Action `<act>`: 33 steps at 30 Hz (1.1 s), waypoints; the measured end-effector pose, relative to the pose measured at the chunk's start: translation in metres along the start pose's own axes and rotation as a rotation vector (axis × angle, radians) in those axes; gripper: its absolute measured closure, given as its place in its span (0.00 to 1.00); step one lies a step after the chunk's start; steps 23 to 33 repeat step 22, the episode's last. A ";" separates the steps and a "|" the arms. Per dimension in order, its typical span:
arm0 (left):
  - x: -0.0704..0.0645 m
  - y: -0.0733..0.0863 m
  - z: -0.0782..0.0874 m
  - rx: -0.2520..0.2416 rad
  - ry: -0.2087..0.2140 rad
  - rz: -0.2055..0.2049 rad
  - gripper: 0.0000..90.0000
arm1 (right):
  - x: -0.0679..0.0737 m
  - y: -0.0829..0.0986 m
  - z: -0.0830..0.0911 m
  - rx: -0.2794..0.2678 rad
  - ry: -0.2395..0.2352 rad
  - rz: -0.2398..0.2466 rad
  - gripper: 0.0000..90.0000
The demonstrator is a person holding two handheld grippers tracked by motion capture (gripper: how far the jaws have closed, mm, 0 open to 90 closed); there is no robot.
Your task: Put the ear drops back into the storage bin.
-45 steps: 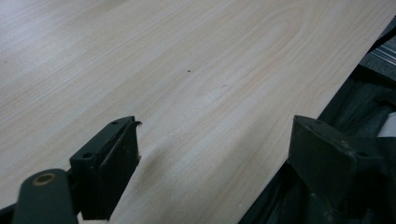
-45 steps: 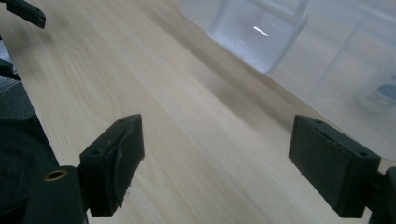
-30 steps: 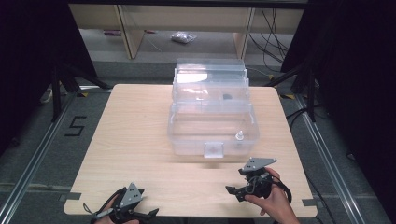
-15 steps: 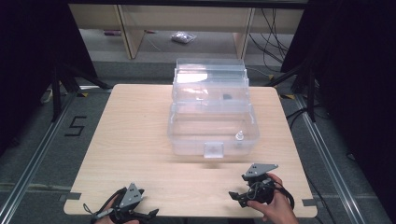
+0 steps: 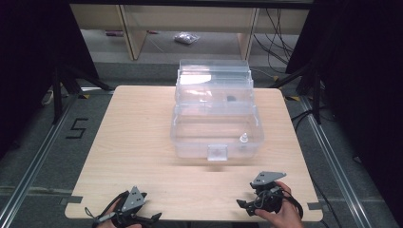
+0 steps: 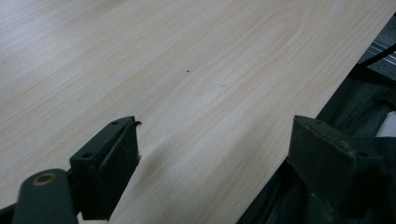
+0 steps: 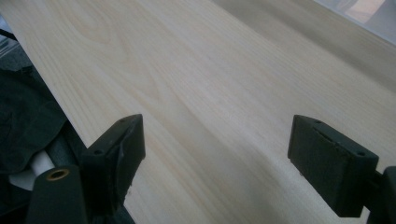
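clear glossy plastic box [image 5: 216,128] on pale matt wood-grain table [image 5: 138,142]

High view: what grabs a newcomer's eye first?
The clear plastic box at the middle of the wooden table, its lid open toward the far edge. Next, the left gripper and right gripper at the near edge, both open and empty.

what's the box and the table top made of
Box: looks like clear, glossy plastic; you see through its walls and the lid catches glare. Table: pale wood or wood-look laminate, smooth and matt, with grain lines plain in both gripper views; which of the two I cannot tell.
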State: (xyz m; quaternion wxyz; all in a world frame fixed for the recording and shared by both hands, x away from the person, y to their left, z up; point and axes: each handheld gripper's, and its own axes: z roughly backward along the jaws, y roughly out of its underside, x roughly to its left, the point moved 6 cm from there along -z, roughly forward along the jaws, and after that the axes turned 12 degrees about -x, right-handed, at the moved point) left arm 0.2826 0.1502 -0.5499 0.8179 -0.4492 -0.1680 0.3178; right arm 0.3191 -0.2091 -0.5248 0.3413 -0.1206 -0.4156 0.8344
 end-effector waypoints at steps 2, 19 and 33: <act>0.000 0.000 0.000 -0.003 -0.001 0.003 0.17 | 0.002 0.002 0.004 0.024 -0.007 -0.021 0.22; 0.000 0.000 -0.001 -0.001 -0.001 0.000 0.17 | 0.005 0.016 0.008 0.016 0.014 -0.024 0.20; 0.000 0.000 -0.001 0.007 -0.008 -0.007 0.17 | 0.004 0.015 0.009 0.026 0.015 -0.035 0.20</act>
